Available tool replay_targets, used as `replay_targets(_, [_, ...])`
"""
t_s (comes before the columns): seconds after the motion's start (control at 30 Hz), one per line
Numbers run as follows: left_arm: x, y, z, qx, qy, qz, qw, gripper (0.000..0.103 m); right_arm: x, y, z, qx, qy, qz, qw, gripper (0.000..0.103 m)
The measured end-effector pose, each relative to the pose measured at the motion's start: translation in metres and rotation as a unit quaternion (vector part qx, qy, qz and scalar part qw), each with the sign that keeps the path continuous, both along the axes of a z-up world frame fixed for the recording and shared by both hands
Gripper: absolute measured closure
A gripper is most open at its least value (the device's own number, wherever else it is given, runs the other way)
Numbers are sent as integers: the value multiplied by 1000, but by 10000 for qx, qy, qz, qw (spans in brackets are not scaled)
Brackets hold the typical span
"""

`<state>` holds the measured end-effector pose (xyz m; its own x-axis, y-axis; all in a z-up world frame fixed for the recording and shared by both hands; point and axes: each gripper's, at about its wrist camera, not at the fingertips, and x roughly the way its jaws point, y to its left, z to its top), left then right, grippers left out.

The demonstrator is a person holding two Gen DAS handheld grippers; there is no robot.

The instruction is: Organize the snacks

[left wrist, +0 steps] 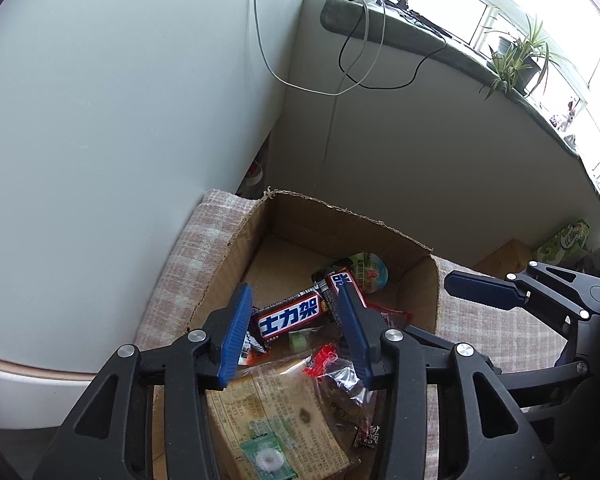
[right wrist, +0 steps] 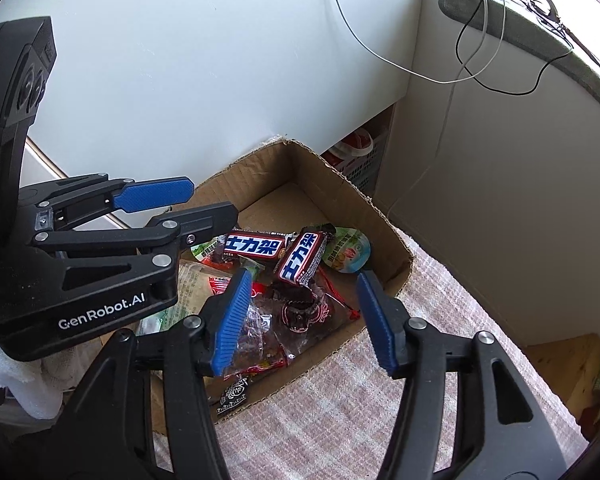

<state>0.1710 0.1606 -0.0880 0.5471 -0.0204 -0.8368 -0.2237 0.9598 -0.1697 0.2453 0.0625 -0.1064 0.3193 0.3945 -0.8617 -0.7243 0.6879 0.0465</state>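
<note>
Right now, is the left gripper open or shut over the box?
Open. The left gripper has its blue fingers spread apart above the cardboard box, gripping nothing; a Snickers bar lies in the box between them.

right gripper (right wrist: 300, 316) open | over cardboard box (right wrist: 384, 236) | snack bars (right wrist: 304, 258) inside

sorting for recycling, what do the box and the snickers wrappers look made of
Box: corrugated cardboard, matte brown; fluting shows along its torn rim. Snickers wrappers: probably glossy plastic film, judging by the sheen and crimped ends.
</note>
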Motion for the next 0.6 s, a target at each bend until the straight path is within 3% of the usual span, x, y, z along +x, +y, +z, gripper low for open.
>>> replay_targets(0.2, [-15,2,12,52,-132,53,9999,55,-14,-5,11,96,-141,45,9998,40])
replay_targets(0.33, [-28,2,20,119,-213,94,9997,51,-25,-11,18,198,-170,23,9997,28])
replay_targets(0.43, [-38,0,25,185,-249,98,9995,51,-35,-15,22,262,-206,20,9994,27])
replay_targets(0.6, [-58,0,33,249,-313,213,9990,37,-55,-23,27,297,-297,-49,9991,21])
